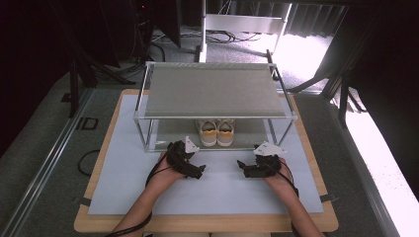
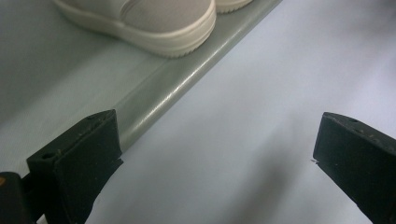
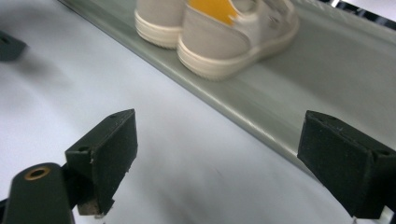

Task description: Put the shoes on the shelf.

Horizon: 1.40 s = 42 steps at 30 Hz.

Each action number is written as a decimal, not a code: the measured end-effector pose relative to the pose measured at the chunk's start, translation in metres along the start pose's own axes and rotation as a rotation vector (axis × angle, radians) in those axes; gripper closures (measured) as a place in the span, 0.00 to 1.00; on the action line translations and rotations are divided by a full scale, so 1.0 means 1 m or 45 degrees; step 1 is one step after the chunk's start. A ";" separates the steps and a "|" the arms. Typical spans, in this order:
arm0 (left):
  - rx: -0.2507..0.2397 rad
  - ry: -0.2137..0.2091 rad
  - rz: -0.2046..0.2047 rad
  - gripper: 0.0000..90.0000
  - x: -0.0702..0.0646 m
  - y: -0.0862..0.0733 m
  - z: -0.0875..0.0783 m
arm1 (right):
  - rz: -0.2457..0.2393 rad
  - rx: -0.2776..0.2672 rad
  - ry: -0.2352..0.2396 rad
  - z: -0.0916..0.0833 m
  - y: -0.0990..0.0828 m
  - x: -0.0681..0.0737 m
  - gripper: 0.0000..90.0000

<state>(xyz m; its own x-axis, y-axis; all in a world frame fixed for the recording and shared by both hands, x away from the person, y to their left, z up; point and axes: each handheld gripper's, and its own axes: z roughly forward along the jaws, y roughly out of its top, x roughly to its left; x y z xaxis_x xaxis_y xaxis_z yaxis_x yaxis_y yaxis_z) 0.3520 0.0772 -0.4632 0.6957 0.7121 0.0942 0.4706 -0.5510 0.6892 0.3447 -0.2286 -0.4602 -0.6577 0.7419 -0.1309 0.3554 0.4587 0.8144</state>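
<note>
Cream-and-yellow sneakers (image 1: 217,132), a pair, sit side by side on the lower shelf of the two-tier rack (image 1: 215,115), heels toward you, near the front edge, toes pointing in under the upper shelf. Both your grippers are on the pale mat (image 1: 123,163) just in front of the rack, apart from the shoes. L gripper (image 1: 198,171): jaws wide apart, nothing betw. them; in the left gripper view you see bare mat betw. the pads and a sneaker heel (image 2: 159,28) up ahead on the shelf lip. R gripper (image 1: 243,166): same, jaws spread, empty; right gripper view has the pair (image 3: 219,32) ahead and off to one side. Neither gripper touches anything that I can see. Risks from here, as I judge them: the shelf's raised front lip (image 3: 243,112) sits betw. you and the shoes, so a low reach could catch a jaw on it and shove the rack. Upper shelf leaves little headroom; grey plates on top of the grippers could knock it. Shoes stand touching or nearly so, so an inner jaw may push the neighbour instead of sliding in. Soft heel collar could slip from a shallow pinch.
</note>
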 end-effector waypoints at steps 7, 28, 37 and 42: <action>-0.032 0.049 -0.041 0.01 0.009 -0.015 -0.015 | 0.043 0.005 -0.040 -0.019 -0.020 -0.011 0.13; -0.030 0.187 -0.197 0.01 0.040 -0.083 -0.053 | 0.176 0.009 -0.161 -0.064 -0.062 -0.045 0.13; -0.058 0.260 -0.208 0.01 0.043 -0.102 -0.067 | 0.265 0.001 -0.238 -0.072 -0.076 -0.059 0.13; -0.076 0.281 -0.229 0.01 0.046 -0.112 -0.075 | 0.277 -0.014 -0.268 -0.074 -0.079 -0.063 0.13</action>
<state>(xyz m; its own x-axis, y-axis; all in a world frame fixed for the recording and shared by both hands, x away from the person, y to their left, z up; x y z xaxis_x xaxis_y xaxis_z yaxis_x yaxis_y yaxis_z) 0.2911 0.2040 -0.4821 0.4663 0.8770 0.1163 0.5380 -0.3854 0.7497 0.3091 -0.3480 -0.4742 -0.4145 0.9076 -0.0663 0.4650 0.2739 0.8419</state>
